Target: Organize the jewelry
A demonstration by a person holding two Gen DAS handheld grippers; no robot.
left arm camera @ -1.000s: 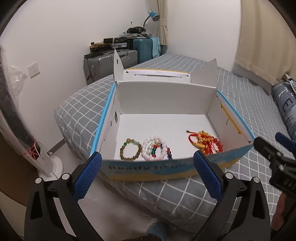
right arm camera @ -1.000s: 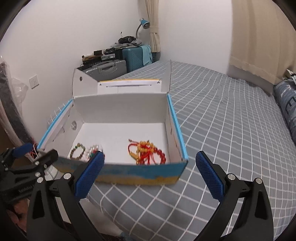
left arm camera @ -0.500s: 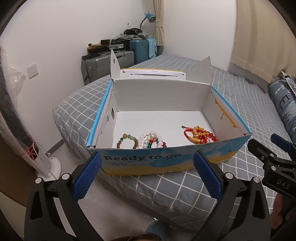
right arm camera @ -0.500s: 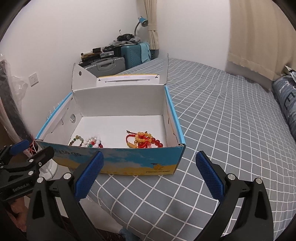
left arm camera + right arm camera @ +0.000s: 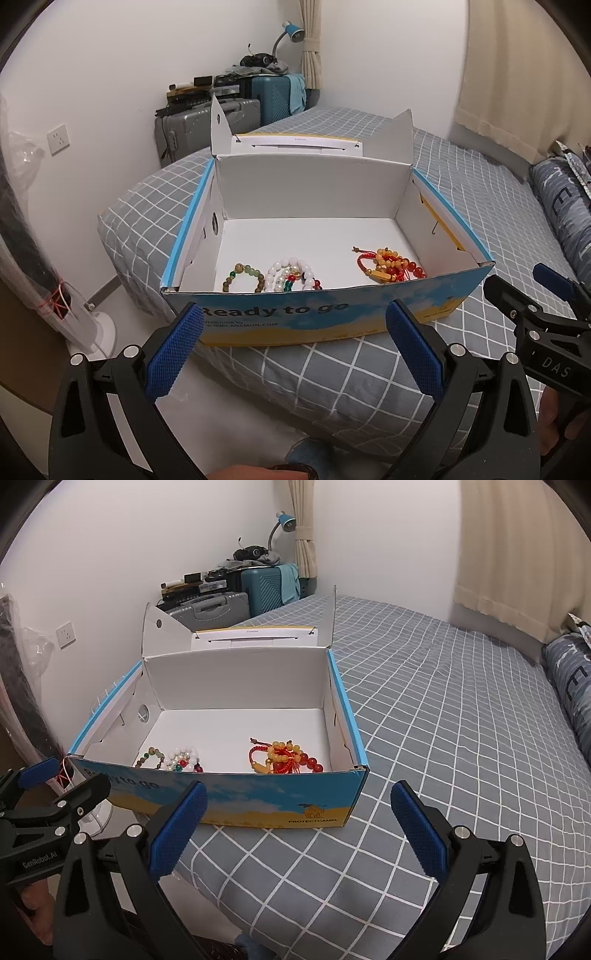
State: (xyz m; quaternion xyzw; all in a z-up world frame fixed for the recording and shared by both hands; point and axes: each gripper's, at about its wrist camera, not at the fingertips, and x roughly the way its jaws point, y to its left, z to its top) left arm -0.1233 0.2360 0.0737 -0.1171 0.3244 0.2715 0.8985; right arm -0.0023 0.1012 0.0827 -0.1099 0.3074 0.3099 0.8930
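Observation:
An open cardboard box (image 5: 332, 317) (image 5: 258, 801) with a blue and yellow front stands on the bed corner. Inside lie a green-brown bead bracelet (image 5: 243, 277) (image 5: 149, 757), a white bead bracelet (image 5: 291, 273) (image 5: 183, 758) and a red and amber bead bracelet (image 5: 391, 264) (image 5: 284, 760). My left gripper (image 5: 295, 350) is open and empty, in front of the box. My right gripper (image 5: 295, 827) is open and empty, in front of the box's right front corner. Each gripper shows at the edge of the other's view.
The bed (image 5: 461, 738) with a grey checked cover stretches to the right. A dark pillow (image 5: 572, 672) lies at its far right. Suitcases (image 5: 207, 122) stand against the back wall. A fan base (image 5: 92, 332) stands on the floor at left.
Both grippers have pulled back and risen from the box. Its printed front now shows in full. The bracelets have not moved.

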